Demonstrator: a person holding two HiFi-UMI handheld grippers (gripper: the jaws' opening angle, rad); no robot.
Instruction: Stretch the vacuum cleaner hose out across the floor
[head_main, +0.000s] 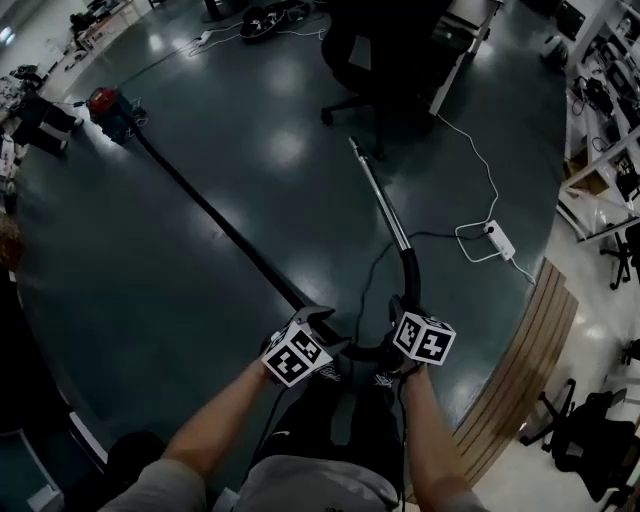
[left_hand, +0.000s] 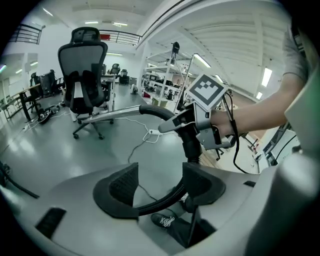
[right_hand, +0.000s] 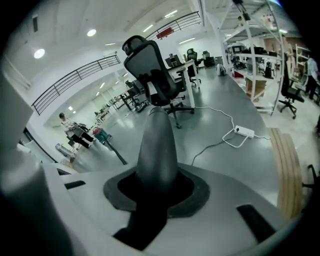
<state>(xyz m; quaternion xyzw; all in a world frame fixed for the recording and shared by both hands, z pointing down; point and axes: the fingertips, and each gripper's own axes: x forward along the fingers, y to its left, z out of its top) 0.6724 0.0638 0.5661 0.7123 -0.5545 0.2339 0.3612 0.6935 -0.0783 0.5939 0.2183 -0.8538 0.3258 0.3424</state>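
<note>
Black ribbed hose lies nearly straight across the floor from the red vacuum cleaner.

Black ribbed hose on a glossy dark teal floor, red-and-blue vacuum cleaner. Silver tube, dark grey handle. Black-and-white square markers on the left claw and right claw, both with pale grey bodies and black pads. White power strip, black chair.

Dark glossy floor: vacuum cleaner far left, hose trailing diagonally across; office chair at top; white power strip with cable, right.
</note>
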